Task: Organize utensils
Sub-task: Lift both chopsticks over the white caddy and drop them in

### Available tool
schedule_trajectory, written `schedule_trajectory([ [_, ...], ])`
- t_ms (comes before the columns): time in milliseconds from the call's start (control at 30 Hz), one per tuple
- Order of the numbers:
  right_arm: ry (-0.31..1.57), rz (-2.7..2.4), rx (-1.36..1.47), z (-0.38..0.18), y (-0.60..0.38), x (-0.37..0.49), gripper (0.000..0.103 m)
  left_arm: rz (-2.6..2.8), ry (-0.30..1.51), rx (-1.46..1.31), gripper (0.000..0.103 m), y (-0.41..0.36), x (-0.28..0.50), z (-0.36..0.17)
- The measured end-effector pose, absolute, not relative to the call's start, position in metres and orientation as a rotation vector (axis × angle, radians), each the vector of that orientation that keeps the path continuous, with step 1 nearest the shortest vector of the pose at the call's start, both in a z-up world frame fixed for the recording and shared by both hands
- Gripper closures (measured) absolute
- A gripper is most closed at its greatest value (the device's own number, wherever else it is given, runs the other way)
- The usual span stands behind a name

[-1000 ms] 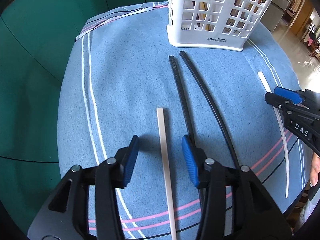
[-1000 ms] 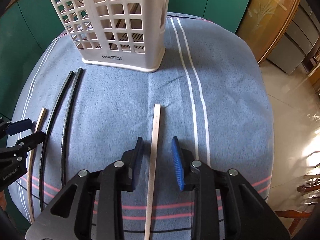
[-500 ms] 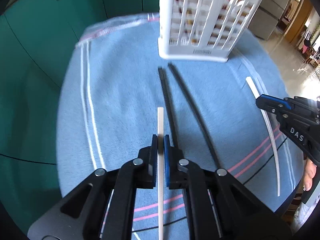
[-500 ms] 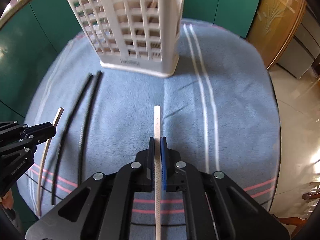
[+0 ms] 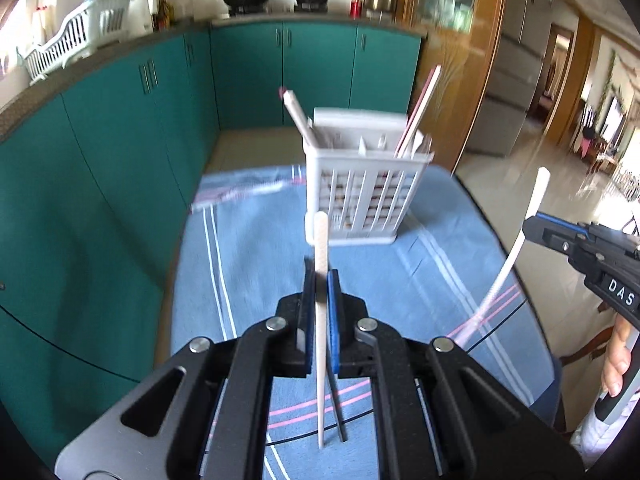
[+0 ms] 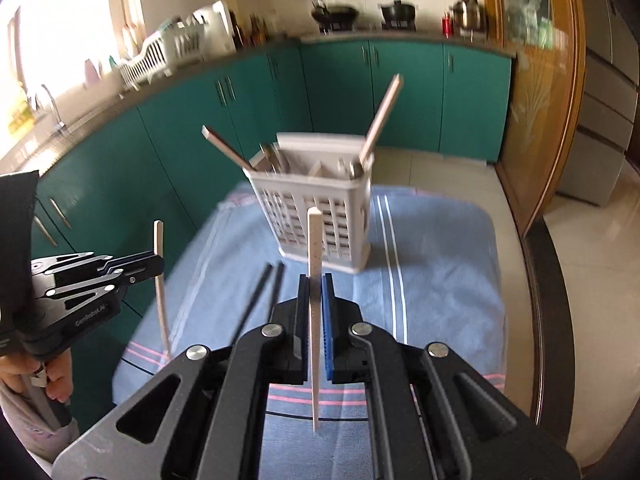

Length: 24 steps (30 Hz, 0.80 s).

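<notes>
Both sets of jaws are clamped shut, each on one pale chopstick: your left gripper [image 5: 319, 280] holds the left chopstick [image 5: 321, 320] near its upper third, your right gripper [image 6: 316, 284] pinches the right chopstick [image 6: 314, 280] likewise, both sticks upright above the blue cloth [image 5: 256, 248]. The white basket [image 6: 316, 216] stands ahead, already crowded with leaning utensils. From here a long free tip could strike the basket rim or those utensils and pivot in the pads, and a hard knock might topple the basket. The black chopsticks [image 6: 260, 296] lie on the cloth, partly hidden behind your grippers. Motion blur hides the basket's compartments.
</notes>
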State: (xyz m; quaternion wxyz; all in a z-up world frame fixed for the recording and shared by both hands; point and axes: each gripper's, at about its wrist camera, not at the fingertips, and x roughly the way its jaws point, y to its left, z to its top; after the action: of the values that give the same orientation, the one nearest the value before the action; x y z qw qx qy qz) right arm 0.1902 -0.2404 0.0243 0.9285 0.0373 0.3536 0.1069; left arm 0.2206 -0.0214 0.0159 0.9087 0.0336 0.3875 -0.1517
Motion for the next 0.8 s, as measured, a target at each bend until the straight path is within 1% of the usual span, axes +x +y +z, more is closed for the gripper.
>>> schedule_trajectory([
  [300, 0.610, 0.245, 0.084, 0.064, -0.244, 0.174, 0.096, -0.312, 0.664, 0.002, 0.097, -0.003, 0.215, 0.061],
  [433, 0.585, 0.259, 0.066, 0.079, -0.239, 0.182, 0.096, -0.317, 0.586, -0.019, 0.097, -0.001, 0.224, 0.098],
  [633, 0.548, 0.287, 0.055, 0.112, -0.233, 0.216, 0.096, -0.325, 0.461, -0.067, 0.097, -0.005, 0.248, 0.155],
  [800, 0.446, 0.287, 0.123, 0.155, -0.244, 0.241, 0.096, -0.342, 0.312, -0.112, 0.097, -0.011, 0.263, 0.193],
])
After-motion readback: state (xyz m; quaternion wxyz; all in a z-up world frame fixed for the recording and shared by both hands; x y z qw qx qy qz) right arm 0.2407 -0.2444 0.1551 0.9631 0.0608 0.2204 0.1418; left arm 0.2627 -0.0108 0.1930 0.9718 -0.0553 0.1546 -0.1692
